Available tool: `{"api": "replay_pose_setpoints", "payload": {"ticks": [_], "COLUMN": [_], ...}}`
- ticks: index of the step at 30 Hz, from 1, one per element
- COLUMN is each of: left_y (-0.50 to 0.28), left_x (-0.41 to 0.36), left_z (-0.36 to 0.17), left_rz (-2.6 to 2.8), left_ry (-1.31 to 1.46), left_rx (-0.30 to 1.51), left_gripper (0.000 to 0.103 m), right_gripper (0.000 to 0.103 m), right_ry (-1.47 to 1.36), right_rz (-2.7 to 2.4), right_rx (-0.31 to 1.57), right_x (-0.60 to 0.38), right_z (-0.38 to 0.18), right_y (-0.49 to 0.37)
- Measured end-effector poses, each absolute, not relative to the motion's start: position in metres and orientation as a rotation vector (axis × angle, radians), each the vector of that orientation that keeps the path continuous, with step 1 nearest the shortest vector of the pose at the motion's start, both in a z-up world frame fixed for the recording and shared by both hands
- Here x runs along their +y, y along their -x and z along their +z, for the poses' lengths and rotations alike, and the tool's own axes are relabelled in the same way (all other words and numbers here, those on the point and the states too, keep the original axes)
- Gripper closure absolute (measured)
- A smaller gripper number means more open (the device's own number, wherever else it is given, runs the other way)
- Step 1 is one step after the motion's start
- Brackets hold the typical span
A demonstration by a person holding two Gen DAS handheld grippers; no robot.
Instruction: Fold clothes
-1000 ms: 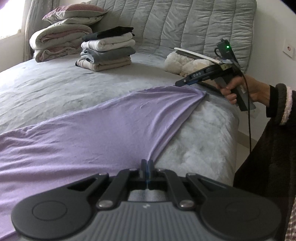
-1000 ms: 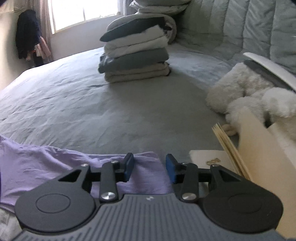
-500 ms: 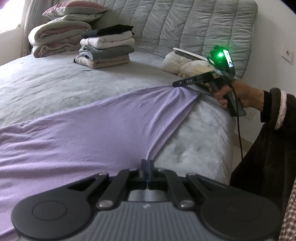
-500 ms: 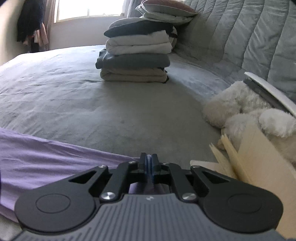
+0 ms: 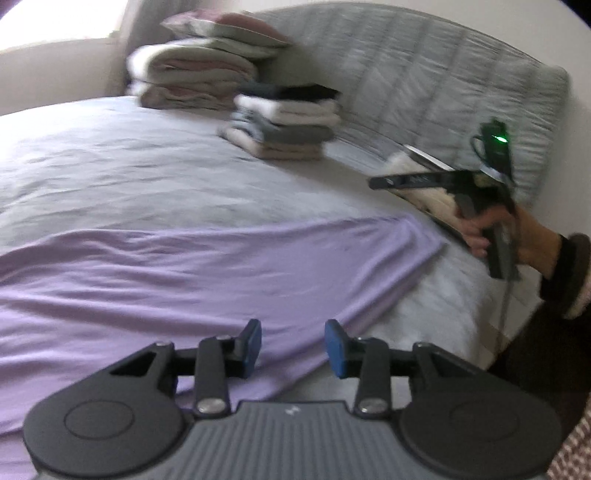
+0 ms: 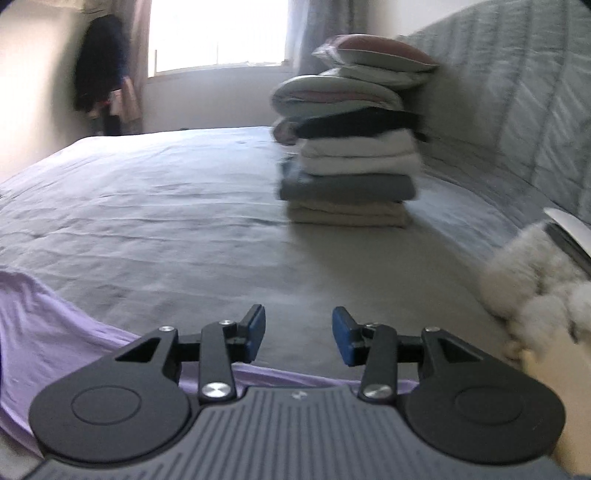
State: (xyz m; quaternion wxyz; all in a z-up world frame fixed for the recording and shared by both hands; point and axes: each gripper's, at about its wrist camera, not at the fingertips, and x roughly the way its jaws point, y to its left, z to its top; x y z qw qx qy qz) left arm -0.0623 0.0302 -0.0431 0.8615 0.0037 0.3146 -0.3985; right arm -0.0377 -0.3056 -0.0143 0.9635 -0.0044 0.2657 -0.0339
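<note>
Lying spread lengthwise across the bed (image 5: 110,177), the purple garment (image 5: 184,273) sits directly beneath both released grippers, left gripper (image 5: 293,345) and right gripper (image 6: 298,334).

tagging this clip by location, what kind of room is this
Most likely a bedroom: a wide bed with a quilted grey headboard, pillows and bedding piled by a window, and a stack of folded clothes on the mattress.
</note>
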Motion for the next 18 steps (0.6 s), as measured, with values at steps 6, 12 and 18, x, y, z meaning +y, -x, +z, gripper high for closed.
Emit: {"api": "replay_pose_setpoints", "payload": {"ticks": [6, 12, 18], "left_y": [0.060, 0.057, 0.055], "left_x": [0.067, 0.111, 0.155], "left_z": [-0.036, -0.032, -0.030], "left_rz": [-0.626, -0.391, -0.184], "left_ry": [0.042, 0.098, 0.159], "left_rx": [0.617, 0.589, 0.602], "left_gripper": [0.059, 0.058, 0.058], "right_gripper": [0.058, 0.058, 0.058], "right_ry": [0.014, 0.028, 0.028], "right_rz": [0.043, 0.139, 0.233], "right_rx": [0.550, 0.562, 0.579], "right_x": [-0.261, -0.217, -0.181], "right_z": [-0.010, -0.008, -0.008], "right_y": [0.024, 0.016, 0.012]}}
